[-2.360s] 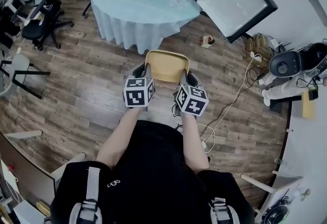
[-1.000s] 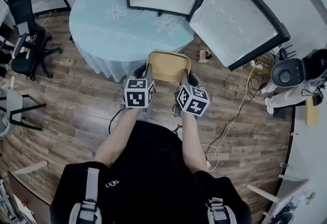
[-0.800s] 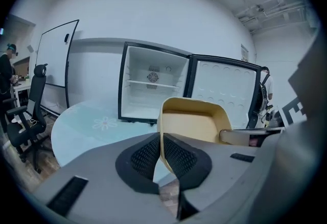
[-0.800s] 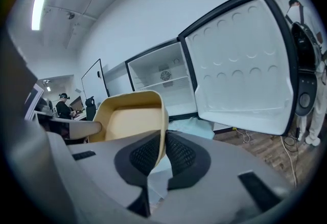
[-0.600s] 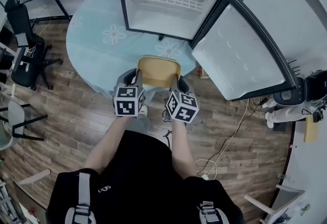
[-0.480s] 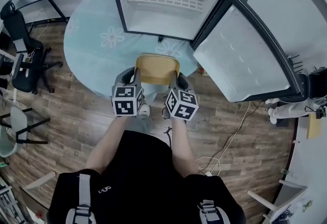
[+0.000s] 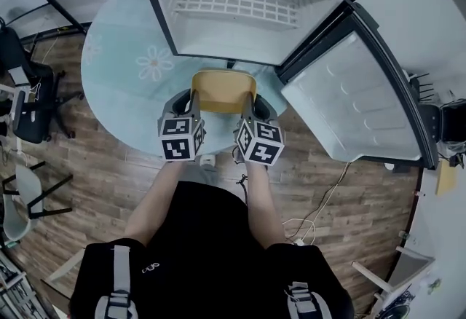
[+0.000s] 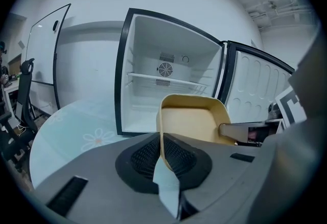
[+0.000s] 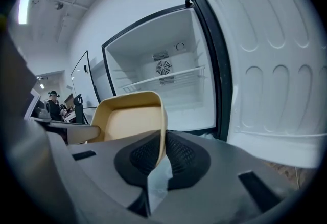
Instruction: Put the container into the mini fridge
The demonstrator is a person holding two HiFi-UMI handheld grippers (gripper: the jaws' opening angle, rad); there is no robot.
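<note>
I hold an empty tan container [image 7: 222, 92] between both grippers, above the round table's near edge. My left gripper [image 7: 187, 100] is shut on the container's left wall [image 8: 162, 131]. My right gripper [image 7: 253, 102] is shut on its right wall [image 9: 162, 131]. The mini fridge [image 7: 240, 4] stands on the table just beyond the container, with a white, bare interior and a wire shelf [image 7: 237, 8]. Its door [image 7: 360, 103] hangs wide open to the right. In both gripper views the fridge cavity [image 8: 163, 90] [image 9: 163, 82] lies straight ahead of the container.
The round table [image 7: 124, 70] wears a pale blue cloth with flower prints. Office chairs [image 7: 18, 84] stand at the left on the wood floor. A white cable [image 7: 320, 201] trails across the floor at the right. A whiteboard [image 8: 43, 54] stands left of the fridge.
The fridge and table have drawn closer: the container, held by both grippers throughout, has moved from over the bare floor to just before the open fridge.
</note>
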